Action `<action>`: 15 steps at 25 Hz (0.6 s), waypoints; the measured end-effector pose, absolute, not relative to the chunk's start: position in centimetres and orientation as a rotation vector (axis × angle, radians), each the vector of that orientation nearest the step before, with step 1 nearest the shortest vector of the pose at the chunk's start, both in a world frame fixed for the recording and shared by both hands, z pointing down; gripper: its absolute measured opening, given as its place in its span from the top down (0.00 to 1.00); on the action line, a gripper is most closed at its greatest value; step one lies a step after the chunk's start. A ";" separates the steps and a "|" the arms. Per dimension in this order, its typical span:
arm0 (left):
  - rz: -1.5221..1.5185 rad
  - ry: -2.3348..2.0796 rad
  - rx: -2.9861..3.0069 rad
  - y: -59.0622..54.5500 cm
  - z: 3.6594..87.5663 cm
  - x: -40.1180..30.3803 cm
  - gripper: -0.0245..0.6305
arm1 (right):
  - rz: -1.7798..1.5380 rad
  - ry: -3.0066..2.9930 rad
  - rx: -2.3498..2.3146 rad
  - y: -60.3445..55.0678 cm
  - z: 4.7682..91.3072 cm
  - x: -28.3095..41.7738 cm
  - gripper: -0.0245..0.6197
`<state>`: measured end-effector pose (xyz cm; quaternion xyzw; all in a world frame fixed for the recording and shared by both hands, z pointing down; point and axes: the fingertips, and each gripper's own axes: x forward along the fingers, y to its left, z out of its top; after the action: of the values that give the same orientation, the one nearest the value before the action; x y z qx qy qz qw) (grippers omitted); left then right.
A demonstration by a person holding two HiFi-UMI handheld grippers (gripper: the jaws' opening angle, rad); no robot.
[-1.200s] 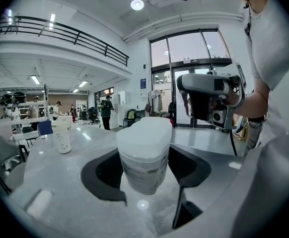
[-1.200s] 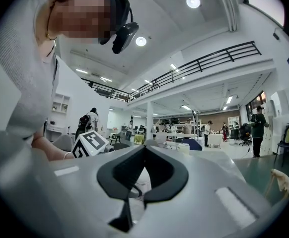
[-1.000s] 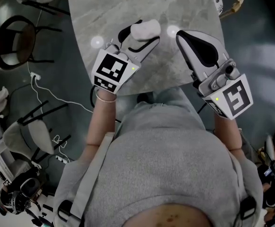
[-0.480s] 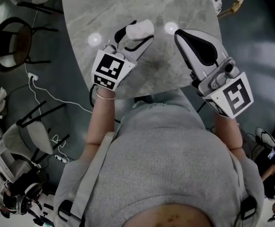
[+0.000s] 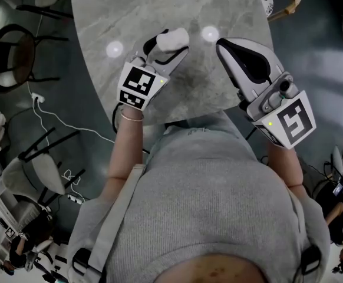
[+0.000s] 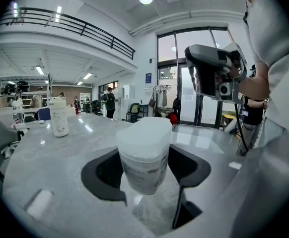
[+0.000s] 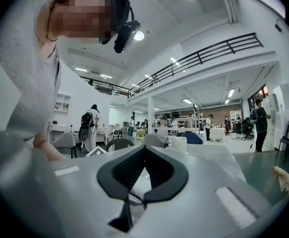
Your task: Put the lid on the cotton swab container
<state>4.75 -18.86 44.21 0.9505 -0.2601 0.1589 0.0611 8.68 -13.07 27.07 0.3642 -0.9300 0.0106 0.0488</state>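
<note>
- We see the left gripper [image 6: 144,168] over the table [image 5: 130,16], near the table's edge.
- Its jaws are wide apart and squeeze the cotton swab box [image 6: 143,165] from both sides.
- The box stands straight up, low over the table. We cannot tell if it touches the table.
- A white lid [image 6: 145,133] sits on top of the box.
- The right gripper [image 7: 144,150] is over the table too, with its jaws pressed together and nothing in them.
- A white bottle [image 6: 59,117] stands on the table, well apart from the box.
</note>
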 end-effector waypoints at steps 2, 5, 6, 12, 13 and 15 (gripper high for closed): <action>0.498 -0.777 2.878 -18.8 44.8 5.1 0.55 | 0.033 -2.832 1.110 -13.1 27.1 8.8 0.96; 0.512 -0.754 2.868 -18.7 45.9 5.3 0.55 | 0.038 -2.827 1.109 -13.2 27.3 8.9 0.96; 0.516 -0.745 2.863 -18.6 46.2 5.4 0.55 | 0.040 -2.826 1.109 -13.2 27.4 8.9 0.96; 0.562 -0.724 2.848 -18.5 47.9 5.3 0.55 | 0.048 -2.823 1.101 -13.3 27.5 8.5 0.96; 0.571 -0.723 2.847 -18.5 48.2 5.3 0.55 | 0.048 -2.823 1.100 -13.3 27.6 8.5 0.96; 0.589 -0.718 2.844 -18.4 48.7 5.4 0.55 | 0.049 -2.823 1.100 -13.3 27.6 8.6 0.96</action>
<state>5.39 -18.44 48.69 0.9480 -0.2392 0.1963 0.0747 8.59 -13.27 27.58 0.3626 -0.9302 0.0163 0.0556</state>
